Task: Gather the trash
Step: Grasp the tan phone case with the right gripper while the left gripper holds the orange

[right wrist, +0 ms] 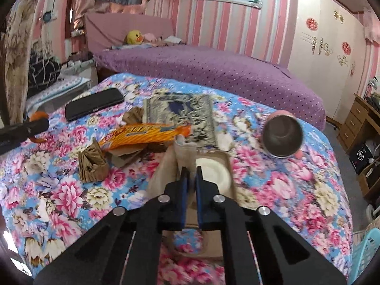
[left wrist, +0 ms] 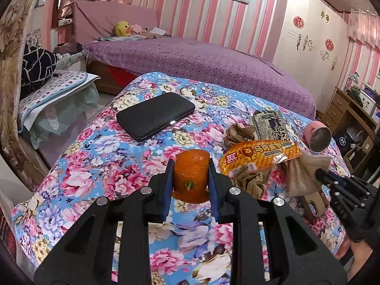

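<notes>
- A table (left wrist: pixel 99 156) covered by a floral cloth fills both views; a purple bed (left wrist: pixel 201 59) lies behind it, and a white wardrobe (left wrist: pixel 308 35) stands at the right.
- A black tablet (left wrist: pixel 155 116) lies flat on the far left part of the table, apart from the trash.
- A patterned packet (right wrist: pixel 180 116) lies flat behind the trash heap, its near edge overlapped by an orange wrapper (left wrist: pixel 258 156).
- The wrapper is spread across the middle of the heap, with crumpled brown paper (right wrist: pixel 92 163) just beside its left end and more crumpled paper behind it.
- A pink cup (right wrist: pixel 282 137) lies on its side at the right of the heap, its metal inside turned toward the camera.
- A beige cloth-like piece (right wrist: pixel 166 166) is pinched by the right claw (right wrist: pixel 192 173), whose fingers are pressed nearly together on it; it is seen held up over a shallow box with a white disc (right wrist: pixel 216 171) inside. What the piece is cannot be told.
- An orange peel (left wrist: pixel 191 175) is pinched between the blue pads of the left claw (left wrist: pixel 191 166), above the cloth at the left of the heap.
- In the right wrist view, the left claw shows at the left edge, with the peel just visible behind it.
</notes>
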A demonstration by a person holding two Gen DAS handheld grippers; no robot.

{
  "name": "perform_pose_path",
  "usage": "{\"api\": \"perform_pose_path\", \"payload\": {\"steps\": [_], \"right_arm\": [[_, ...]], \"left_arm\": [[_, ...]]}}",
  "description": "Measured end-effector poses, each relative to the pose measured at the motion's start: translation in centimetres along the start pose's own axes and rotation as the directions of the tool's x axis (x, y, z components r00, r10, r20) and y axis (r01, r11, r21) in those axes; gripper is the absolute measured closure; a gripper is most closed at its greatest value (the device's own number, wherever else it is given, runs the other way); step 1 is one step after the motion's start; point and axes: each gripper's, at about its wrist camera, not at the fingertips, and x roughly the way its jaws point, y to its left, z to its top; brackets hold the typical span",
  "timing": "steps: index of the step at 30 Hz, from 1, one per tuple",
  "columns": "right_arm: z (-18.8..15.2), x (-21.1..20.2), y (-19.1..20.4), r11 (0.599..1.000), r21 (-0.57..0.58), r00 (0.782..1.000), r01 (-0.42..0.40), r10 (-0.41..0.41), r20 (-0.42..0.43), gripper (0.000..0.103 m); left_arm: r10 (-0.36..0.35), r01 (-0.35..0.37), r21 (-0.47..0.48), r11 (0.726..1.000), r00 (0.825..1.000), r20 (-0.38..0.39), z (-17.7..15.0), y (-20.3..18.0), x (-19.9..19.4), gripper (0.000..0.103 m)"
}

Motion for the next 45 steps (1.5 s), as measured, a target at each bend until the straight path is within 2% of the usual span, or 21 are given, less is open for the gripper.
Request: {"api": "perform_pose_path", "payload": {"steps": [6, 13, 18, 23, 28, 45], "right_arm": [[-1.0, -3.0, -3.9, 0.998, 0.049, 0.999, 0.034, -0.035, 0.020, 0.097], [-3.4, -6.1, -9.0, 0.989, 0.127, 0.997, 0.071, -0.075, 0.028, 0.097], [-4.8, -7.8, -10.9, 0.986, 0.128, 0.994, 0.102, -0.107, 0.036, 0.098], [-5.8, -9.4, -13.0, 0.978, 0.180, 0.991, 0.102, -0.115, 0.066, 0.098], [-6.2, -10.4, -15.0, 0.970, 0.220, 0.988, 0.102, -0.125, 0.095, 0.098], [-7.9, -14.5, -20.1, 0.953, 0.247, 0.969, 0.174, -0.210, 0.130, 0.098]], "left_arm": [[-0.016, 0.016, 0.028, 0.999, 1.000, 0.001, -0.2, -1.6, -0.1, 0.078], [-0.050, 0.049, 0.089, 0.995, 0.999, 0.006, -0.8, -5.2, -0.5, 0.078], [-0.078, 0.079, 0.128, 0.989, 0.997, -0.006, -1.6, -8.1, -0.7, 0.078], [-0.110, 0.111, 0.162, 0.981, 0.994, -0.012, -2.6, -11.2, -0.9, 0.078], [-0.152, 0.152, 0.161, 0.975, 0.988, -0.015, -3.2, -13.1, -1.3, 0.078], [-0.147, 0.147, 0.221, 0.964, 0.989, -0.016, -4.8, -18.0, -1.4, 0.078]]}}
